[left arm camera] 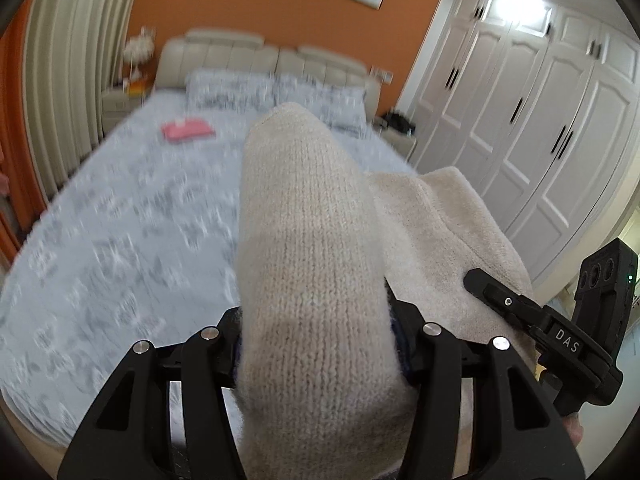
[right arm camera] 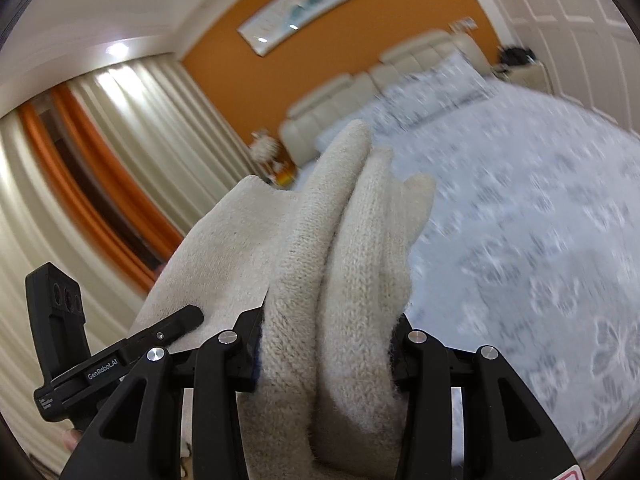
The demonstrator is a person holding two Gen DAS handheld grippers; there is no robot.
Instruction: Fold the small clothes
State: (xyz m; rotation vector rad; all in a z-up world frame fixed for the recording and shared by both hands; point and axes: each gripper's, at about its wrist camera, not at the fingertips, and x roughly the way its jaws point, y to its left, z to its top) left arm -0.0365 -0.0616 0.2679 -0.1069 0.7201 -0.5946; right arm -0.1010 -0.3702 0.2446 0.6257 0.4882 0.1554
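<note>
My left gripper [left arm camera: 316,344] is clamped on a thick bunch of the cream knit garment [left arm camera: 308,240] — the jaws stand about half apart, packed full of fabric, pads pressing both sides. My right gripper [right arm camera: 326,344] is in the same condition: half apart, closed on two rolled layers of the same knit, which stands up ahead of the fingers. Each view shows the other gripper just beside it, with the cloth spanning between the two.

The garment is held in the air above the bed [left arm camera: 120,220], clear of the grey patterned cover as far as I can see. Background is blurred.

Judgement: this is the lift-and-carry stage of a fold, both held edges raised together. The next move calls for bringing the knit down flat onto the cover, keeping both grips level so the layers land aligned — then releasing.

A folded pink item [left arm camera: 187,130] lies further up the bed, near the pillows [left arm camera: 276,92], well apart from my work.
</note>
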